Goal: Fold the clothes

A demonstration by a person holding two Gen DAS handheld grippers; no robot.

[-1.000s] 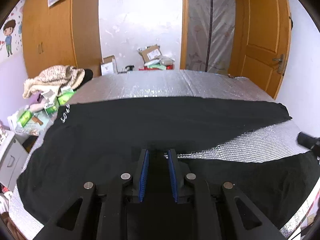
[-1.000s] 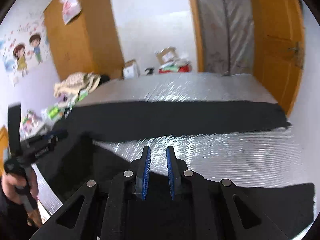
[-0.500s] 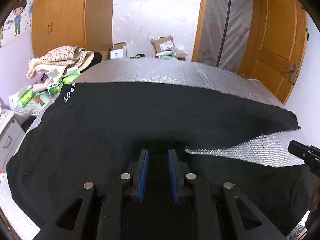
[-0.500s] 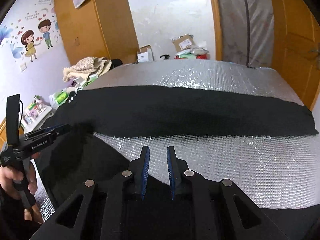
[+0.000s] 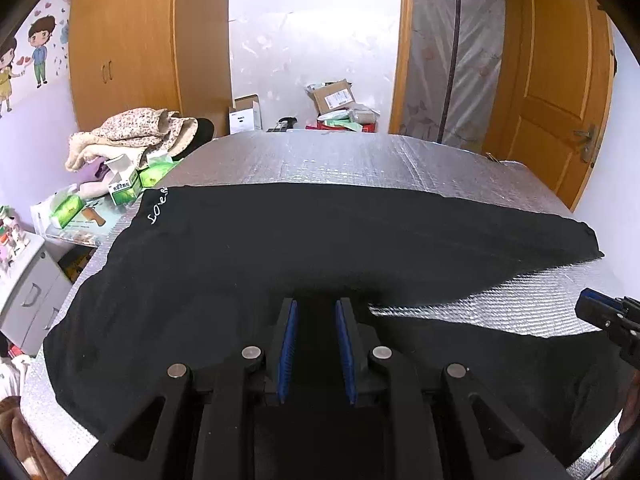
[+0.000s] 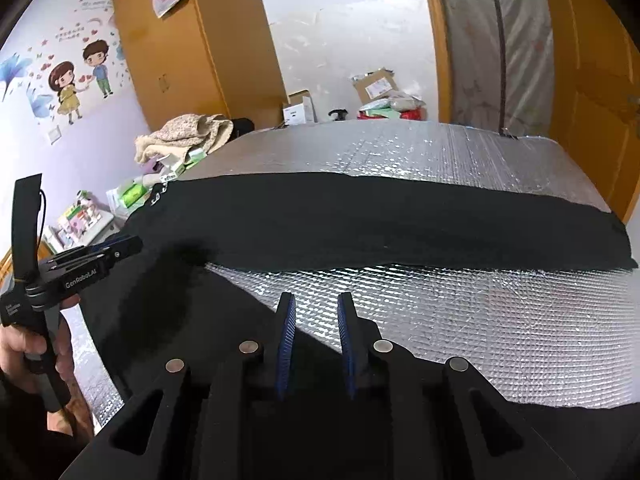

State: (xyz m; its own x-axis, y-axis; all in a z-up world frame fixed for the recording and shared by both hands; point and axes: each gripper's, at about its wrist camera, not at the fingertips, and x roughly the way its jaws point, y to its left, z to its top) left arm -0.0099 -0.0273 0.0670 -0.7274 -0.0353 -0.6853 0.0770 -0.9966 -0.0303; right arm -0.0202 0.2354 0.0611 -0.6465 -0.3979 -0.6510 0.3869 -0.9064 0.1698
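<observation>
Black trousers (image 5: 320, 240) lie spread across the silver foil mat (image 5: 360, 160), one leg stretched flat along its far side, the other leg running along the near edge with a wedge of bare foil between them. Compared with a second ago the cloth by the left gripper (image 5: 316, 344) looks flatter and covers more of the mat, and the foil wedge has shrunk on that side. White lettering sits on the waistband corner at the mat's left edge. Left of the mat there's a heap of beige blankets (image 5: 128, 136) and green tissue boxes (image 5: 124, 188); cardboard boxes (image 5: 332, 96) sit beyond its far edge. Nothing blocks the trousers. Left gripper hovers over the crotch area, blue pads apart with dark cloth between them, can't tell if it's pinched. Right gripper (image 6: 316, 340) is over the near leg's edge, pads apart too, same doubt. A hand (image 6: 24, 344) holds the left one's handle.
</observation>
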